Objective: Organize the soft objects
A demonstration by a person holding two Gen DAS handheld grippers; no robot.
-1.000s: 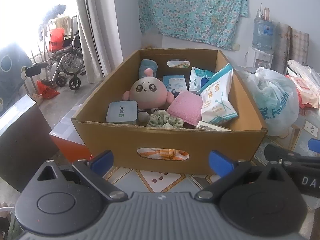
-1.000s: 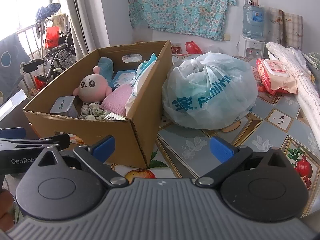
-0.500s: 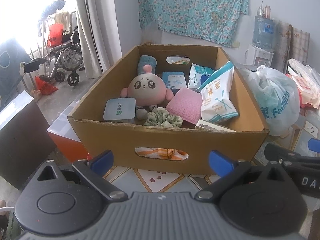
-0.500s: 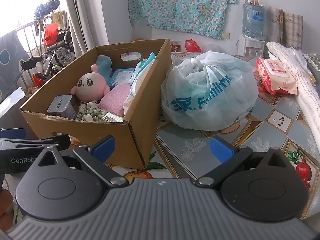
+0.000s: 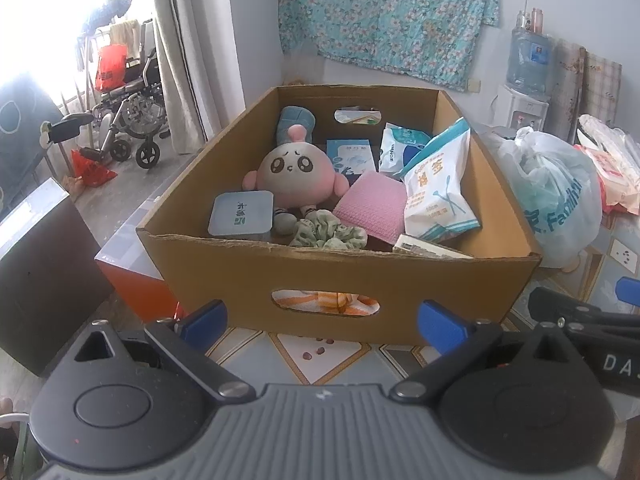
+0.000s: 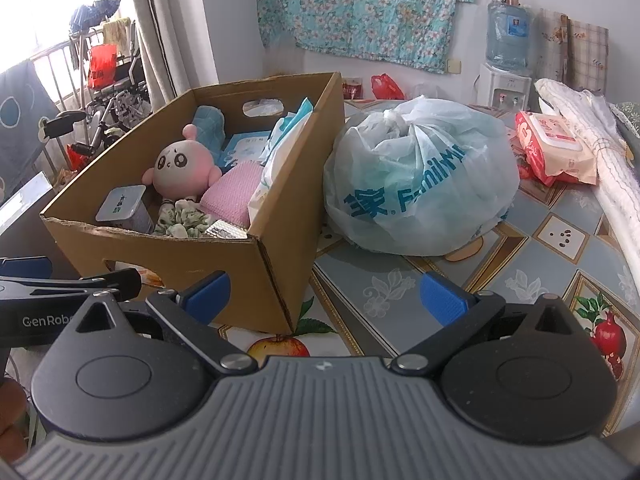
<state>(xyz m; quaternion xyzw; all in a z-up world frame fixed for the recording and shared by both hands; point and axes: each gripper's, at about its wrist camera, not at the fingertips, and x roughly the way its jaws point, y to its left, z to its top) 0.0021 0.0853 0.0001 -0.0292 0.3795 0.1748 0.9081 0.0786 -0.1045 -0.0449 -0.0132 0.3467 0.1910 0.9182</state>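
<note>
Box [image 5: 340,276] larger and nearer than before, both claws spread, empty.

The left tongs [image 5: 322,322] hang spread wide and empty before a cardboard box [image 5: 340,276] on the patterned bench [image 5: 320,356]. Inside lie a pink plush toy [image 5: 294,178], a green scrunchie [image 5: 328,234], a pink cloth [image 5: 372,206] and a cotton-swab packet [image 5: 438,188]. A tied plastic bag [image 5: 560,196] sits just right of the box.
</note>
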